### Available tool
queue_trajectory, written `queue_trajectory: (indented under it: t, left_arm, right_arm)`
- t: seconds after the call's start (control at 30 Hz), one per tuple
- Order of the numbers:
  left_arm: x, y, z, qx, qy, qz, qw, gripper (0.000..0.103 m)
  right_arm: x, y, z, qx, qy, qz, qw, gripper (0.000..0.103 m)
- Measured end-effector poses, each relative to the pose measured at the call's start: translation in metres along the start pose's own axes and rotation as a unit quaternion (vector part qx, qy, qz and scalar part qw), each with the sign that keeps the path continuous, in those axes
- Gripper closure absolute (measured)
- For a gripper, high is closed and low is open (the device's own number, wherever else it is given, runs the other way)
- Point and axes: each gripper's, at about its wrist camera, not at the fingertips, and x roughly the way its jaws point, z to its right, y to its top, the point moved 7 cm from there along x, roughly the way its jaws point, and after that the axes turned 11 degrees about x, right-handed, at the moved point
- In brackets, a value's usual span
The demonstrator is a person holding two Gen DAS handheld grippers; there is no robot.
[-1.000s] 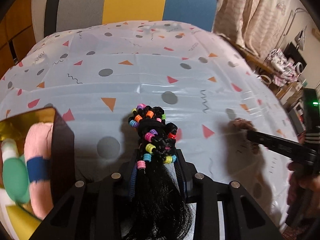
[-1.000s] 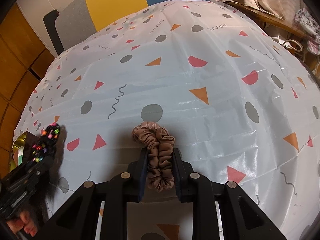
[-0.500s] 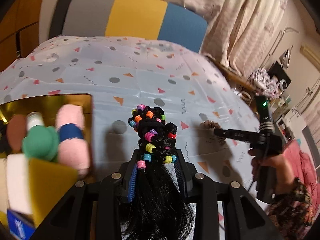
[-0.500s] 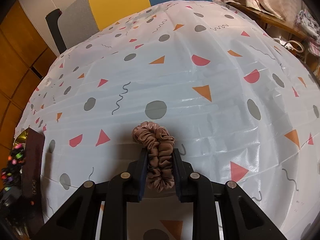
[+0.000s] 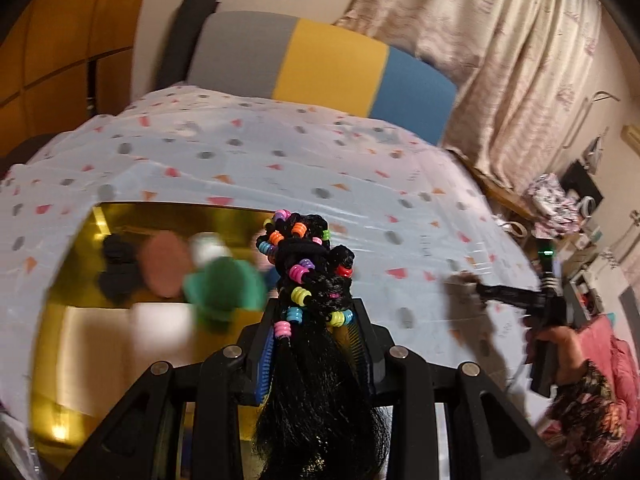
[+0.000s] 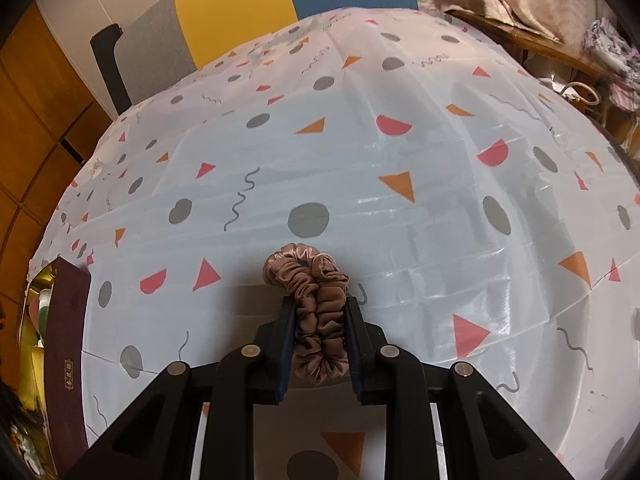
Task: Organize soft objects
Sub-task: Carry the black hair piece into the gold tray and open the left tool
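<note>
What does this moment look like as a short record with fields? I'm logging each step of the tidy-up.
left hand-held gripper: shut on beaded black hairpiece, above the gold box
right hand-held gripper: shut on brown scrunchie, over the tablecloth
gold box: open, holds a green piece, a pink piece and a black piece, blurred
surface: patterned tablecloth
not yet done: both held items still outside the box
</note>
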Motion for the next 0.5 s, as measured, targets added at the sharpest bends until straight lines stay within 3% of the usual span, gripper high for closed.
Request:
queue_trajectory:
  t: [0.5]
  left_arm:
    - [0.028,-0.01,-0.133,-0.053,0.112,-0.054,0.9909,0.07]
  right_arm:
    - [-0.013,-0.003,-0.01,0.004,0.02,0.017,1.0,0.08]
